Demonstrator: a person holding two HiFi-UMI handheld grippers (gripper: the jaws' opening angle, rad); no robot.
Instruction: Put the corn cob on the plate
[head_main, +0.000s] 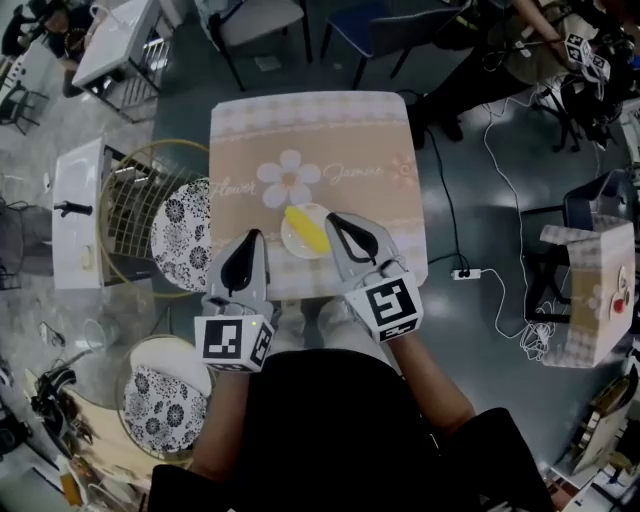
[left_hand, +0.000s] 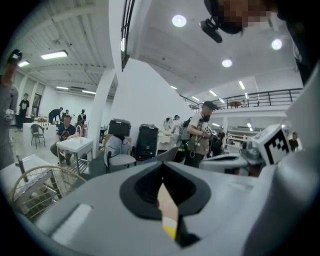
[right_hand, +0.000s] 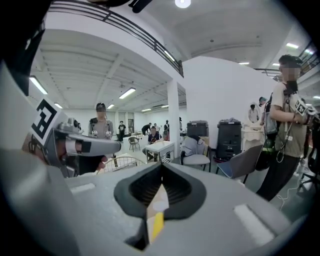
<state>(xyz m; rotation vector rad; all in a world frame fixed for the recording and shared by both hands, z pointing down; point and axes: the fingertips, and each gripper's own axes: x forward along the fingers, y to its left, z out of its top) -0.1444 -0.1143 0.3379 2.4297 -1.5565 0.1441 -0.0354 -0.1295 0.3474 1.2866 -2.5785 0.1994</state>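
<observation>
Corn cob (head_main: 306, 229) seen lying on plate (head_main: 287, 243), on table (head_main: 300, 130), between both sets of fingers and just ahead. Long axis slanted. Left gripper (head_main: 257, 237) pinched together, empty. Right gripper (head_main: 334, 218) likewise, judged marginally nearer. Placement judged done.

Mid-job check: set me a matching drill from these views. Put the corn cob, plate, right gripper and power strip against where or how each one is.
Things:
1. corn cob
2. plate
3. right gripper
4. power strip

Places or states:
A. on the floor, right of the table
B. fingers shut, nothing between them
C. lying on the plate
D. on the table, by its near edge

Pairs: 1-C; 2-D; 3-B; 4-A
</observation>
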